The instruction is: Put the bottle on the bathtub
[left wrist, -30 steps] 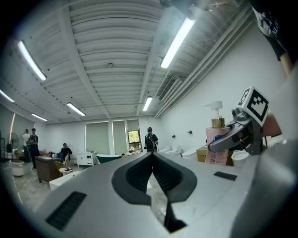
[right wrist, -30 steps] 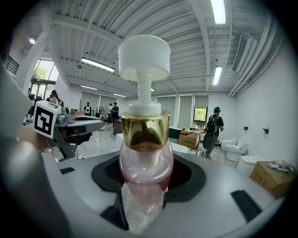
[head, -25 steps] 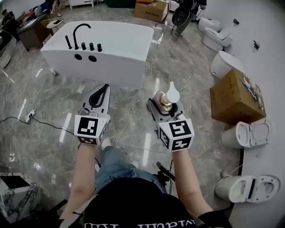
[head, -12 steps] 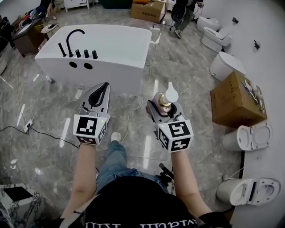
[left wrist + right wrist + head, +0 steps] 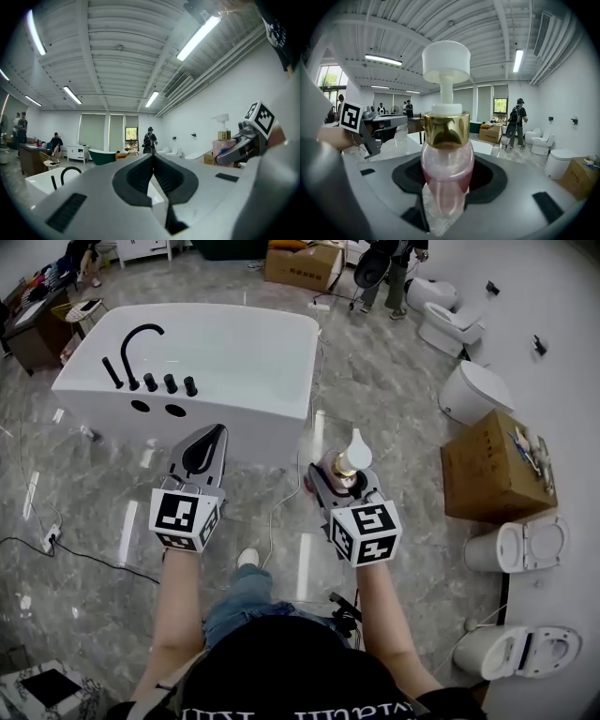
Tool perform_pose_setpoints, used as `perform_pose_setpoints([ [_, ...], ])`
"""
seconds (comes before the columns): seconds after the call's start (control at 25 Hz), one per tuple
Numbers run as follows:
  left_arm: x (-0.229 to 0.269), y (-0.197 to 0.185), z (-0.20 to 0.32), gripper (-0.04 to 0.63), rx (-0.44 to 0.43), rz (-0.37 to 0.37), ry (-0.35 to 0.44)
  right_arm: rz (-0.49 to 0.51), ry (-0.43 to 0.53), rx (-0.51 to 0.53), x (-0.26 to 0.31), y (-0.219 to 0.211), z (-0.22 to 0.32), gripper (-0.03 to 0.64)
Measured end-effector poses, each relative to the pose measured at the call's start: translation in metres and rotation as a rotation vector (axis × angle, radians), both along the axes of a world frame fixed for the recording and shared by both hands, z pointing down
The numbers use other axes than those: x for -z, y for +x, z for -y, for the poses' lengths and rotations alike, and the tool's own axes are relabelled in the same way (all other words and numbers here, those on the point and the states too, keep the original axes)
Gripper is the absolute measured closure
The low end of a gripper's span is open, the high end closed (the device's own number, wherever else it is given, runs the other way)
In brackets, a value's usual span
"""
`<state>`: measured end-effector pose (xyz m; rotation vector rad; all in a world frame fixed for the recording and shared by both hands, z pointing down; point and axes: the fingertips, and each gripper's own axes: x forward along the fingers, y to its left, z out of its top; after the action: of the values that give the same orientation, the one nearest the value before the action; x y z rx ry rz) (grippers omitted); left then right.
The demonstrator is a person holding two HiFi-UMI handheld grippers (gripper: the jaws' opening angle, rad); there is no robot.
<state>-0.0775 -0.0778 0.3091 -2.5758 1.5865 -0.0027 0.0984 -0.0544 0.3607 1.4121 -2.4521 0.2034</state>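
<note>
My right gripper is shut on a pink pump bottle with a gold collar and white pump head; in the right gripper view the bottle stands upright between the jaws. The white bathtub with a black faucet on its near-left rim lies ahead on the floor, a short way beyond both grippers. My left gripper is shut with nothing in it; its jaws meet at the tips in the left gripper view, where the bottle shows at the right.
A cardboard box and several white toilets line the right wall. A cable trails across the marble floor between the grippers. People stand beyond the tub, near another box. A desk stands at the far left.
The view has advanced toward the bathtub, which now sits closer and lower in the head view. Both grippers keep their pose; the right one still holds the bottle.
</note>
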Motion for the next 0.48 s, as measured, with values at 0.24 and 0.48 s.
perform_pose_setpoints([
  [0.24,-0.014,-0.032,0.083,0.588,-0.029,-0.007,-0.037,-0.007,-0.039,-0.043,-0.013,-0.029,0.087,0.394],
  [0.48,-0.017,-0.052,0.137,0.588,-0.032,-0.009,-0.047,-0.017,-0.069,-0.052,-0.024,-0.048,0.139,0.394],
])
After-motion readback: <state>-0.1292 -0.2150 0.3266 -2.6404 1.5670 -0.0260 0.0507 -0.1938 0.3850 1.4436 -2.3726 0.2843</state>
